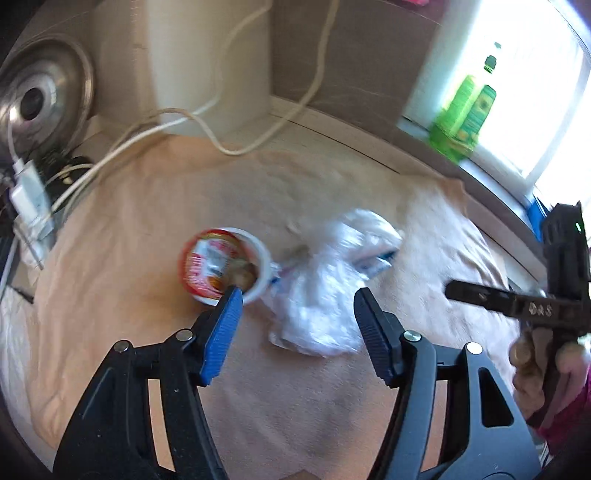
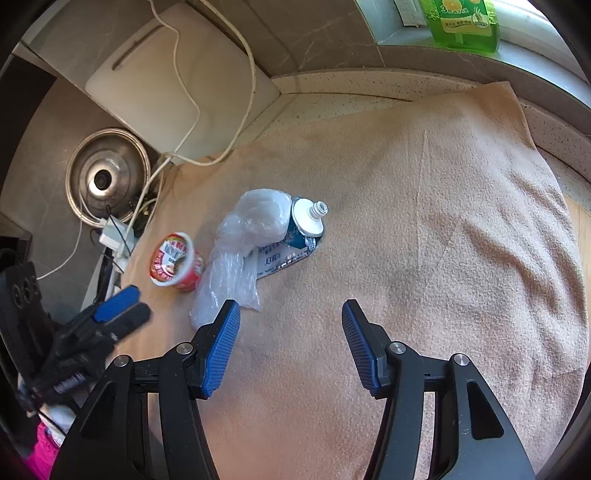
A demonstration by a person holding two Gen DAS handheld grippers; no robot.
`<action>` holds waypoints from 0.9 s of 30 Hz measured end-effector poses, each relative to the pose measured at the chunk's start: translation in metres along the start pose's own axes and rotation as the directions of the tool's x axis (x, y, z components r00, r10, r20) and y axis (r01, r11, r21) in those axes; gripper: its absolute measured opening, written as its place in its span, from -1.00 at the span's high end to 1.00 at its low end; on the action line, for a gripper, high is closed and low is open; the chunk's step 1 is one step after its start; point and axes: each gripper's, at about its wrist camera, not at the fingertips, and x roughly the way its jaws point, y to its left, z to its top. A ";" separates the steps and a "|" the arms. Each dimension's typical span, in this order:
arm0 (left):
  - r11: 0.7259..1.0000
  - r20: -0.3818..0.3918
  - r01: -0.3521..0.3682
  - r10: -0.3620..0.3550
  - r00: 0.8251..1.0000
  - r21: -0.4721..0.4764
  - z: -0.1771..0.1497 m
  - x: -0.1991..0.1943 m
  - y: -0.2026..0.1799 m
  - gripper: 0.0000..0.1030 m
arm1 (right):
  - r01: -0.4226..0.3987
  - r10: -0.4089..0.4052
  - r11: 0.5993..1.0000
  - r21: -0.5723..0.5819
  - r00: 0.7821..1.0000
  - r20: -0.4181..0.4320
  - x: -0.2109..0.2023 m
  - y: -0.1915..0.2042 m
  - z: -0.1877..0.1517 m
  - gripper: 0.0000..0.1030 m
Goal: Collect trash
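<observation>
A small red-and-white cup lies on its side on the peach towel; it also shows in the right wrist view. A crumpled clear plastic bag lies beside it, also seen from the right wrist, partly covering a squeezed toothpaste tube. My left gripper is open just above the bag, its left fingertip near the cup. My right gripper is open and empty, a little short of the bag. The left gripper shows in the right wrist view.
A white cutting board leans on the wall, with white cables across it. A steel pot lid and a charger sit left. A green detergent bottle stands on the window sill. The towel's right part is bare.
</observation>
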 end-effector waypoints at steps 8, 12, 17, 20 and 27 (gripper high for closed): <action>0.999 -0.077 -0.037 0.039 0.996 0.024 -0.007 0.024 0.035 -0.31 | -0.008 0.008 1.000 0.002 1.000 -0.012 0.002 -0.001 -0.002 -0.09; 0.995 -0.096 -0.059 0.067 0.993 0.082 -0.015 0.041 0.035 -0.32 | -0.018 0.019 1.000 0.025 1.000 -0.024 0.005 -0.005 -0.001 -0.09; 0.988 -0.100 -0.099 0.111 0.989 0.115 -0.016 0.065 0.038 -0.33 | -0.025 0.027 0.999 0.034 0.999 -0.039 0.008 -0.006 -0.002 -0.09; 0.980 -0.087 -0.131 0.145 0.986 0.150 -0.012 0.070 0.035 -0.32 | -0.024 0.026 0.999 0.037 0.999 -0.042 0.008 -0.007 -0.002 -0.09; 0.983 -0.046 -0.095 0.103 0.994 0.155 0.021 0.067 0.033 -0.19 | -0.022 0.024 0.998 0.058 0.999 -0.040 0.007 -0.013 0.000 -0.09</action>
